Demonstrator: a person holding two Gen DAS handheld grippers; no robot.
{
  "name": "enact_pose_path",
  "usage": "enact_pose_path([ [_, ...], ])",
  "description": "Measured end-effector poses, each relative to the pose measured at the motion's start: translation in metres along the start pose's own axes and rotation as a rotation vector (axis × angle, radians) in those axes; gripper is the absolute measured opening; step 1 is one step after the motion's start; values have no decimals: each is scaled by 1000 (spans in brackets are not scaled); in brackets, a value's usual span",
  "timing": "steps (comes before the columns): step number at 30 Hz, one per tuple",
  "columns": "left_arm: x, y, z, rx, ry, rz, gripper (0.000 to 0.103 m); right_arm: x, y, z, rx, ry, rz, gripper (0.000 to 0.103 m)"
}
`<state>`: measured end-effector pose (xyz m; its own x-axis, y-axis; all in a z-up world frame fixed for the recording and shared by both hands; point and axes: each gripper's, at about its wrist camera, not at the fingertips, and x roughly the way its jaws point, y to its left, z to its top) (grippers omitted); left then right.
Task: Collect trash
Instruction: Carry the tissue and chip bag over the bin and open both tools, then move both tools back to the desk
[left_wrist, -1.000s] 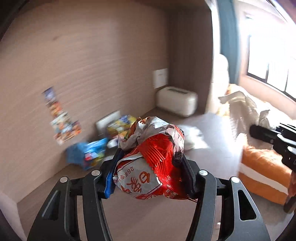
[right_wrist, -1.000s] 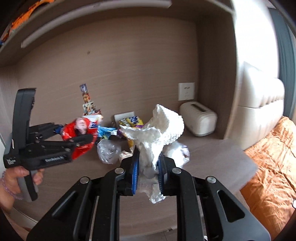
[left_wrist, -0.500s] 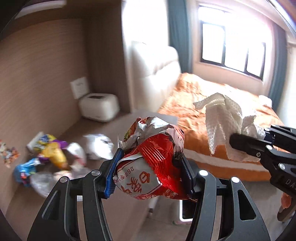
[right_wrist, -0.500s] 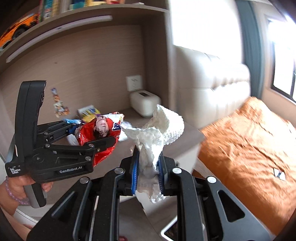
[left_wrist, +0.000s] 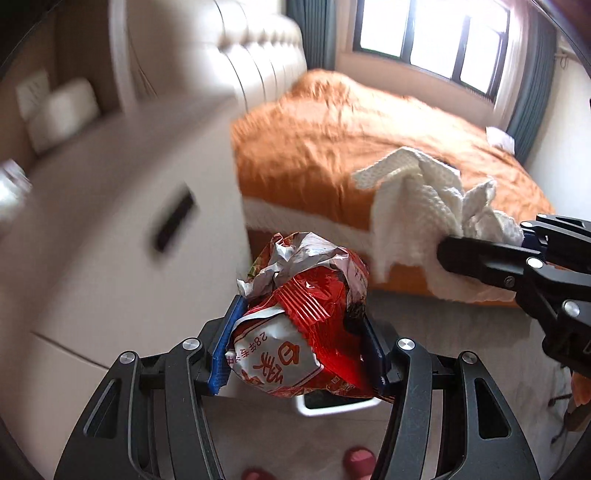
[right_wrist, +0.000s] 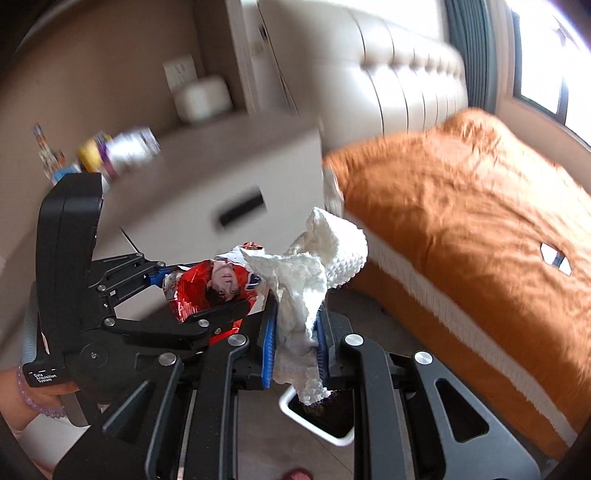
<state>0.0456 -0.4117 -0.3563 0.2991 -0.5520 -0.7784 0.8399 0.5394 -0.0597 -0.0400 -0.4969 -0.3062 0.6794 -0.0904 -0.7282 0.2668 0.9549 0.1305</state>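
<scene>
Both grippers swung bedward — crinkled foil wrapper (left_wrist: 299, 325), nubby tissue (right_wrist: 306, 295).

Crumpled red snack wrapper (left_wrist: 299, 332), silver lining showing, pinched upright. White paper towel (right_wrist: 306, 291), wadded, pinched alongside, above white-rimmed bin (right_wrist: 317, 424).

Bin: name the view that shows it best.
Right wrist view: the bin's white rim and dark opening show below the tissue. In the left wrist view only a strip of rim peeks from under the wrapper.
</scene>
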Motion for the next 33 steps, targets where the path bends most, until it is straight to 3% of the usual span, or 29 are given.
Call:
enact_pose_path([
  [13,216,-32,-131,61,137,-112,59,187,-72,-152,25,195,62,21],
  [14,226,-33,-138,64,143,-123,66,195,-75,-160,20,203,65,29],
  [15,238,-34,-147,64,154,-140,85,209,-78,-172,10,219,77,42],
  [16,245,-35,-154,64,157,-136,95,217,-80,-180,-1,227,73,80],
  [17,254,-34,-163,64,147,-128,98,223,-81,-188,-17,210,53,95],
  [22,272,-32,-179,77,158,-152,98,242,-89,-209,-55,218,6,99],
  [26,266,-31,-172,78,134,-136,98,240,-92,-204,-53,205,-9,99],
  [33,195,-22,-125,60,63,-94,98,190,-81,-151,-42,134,-11,99],
])
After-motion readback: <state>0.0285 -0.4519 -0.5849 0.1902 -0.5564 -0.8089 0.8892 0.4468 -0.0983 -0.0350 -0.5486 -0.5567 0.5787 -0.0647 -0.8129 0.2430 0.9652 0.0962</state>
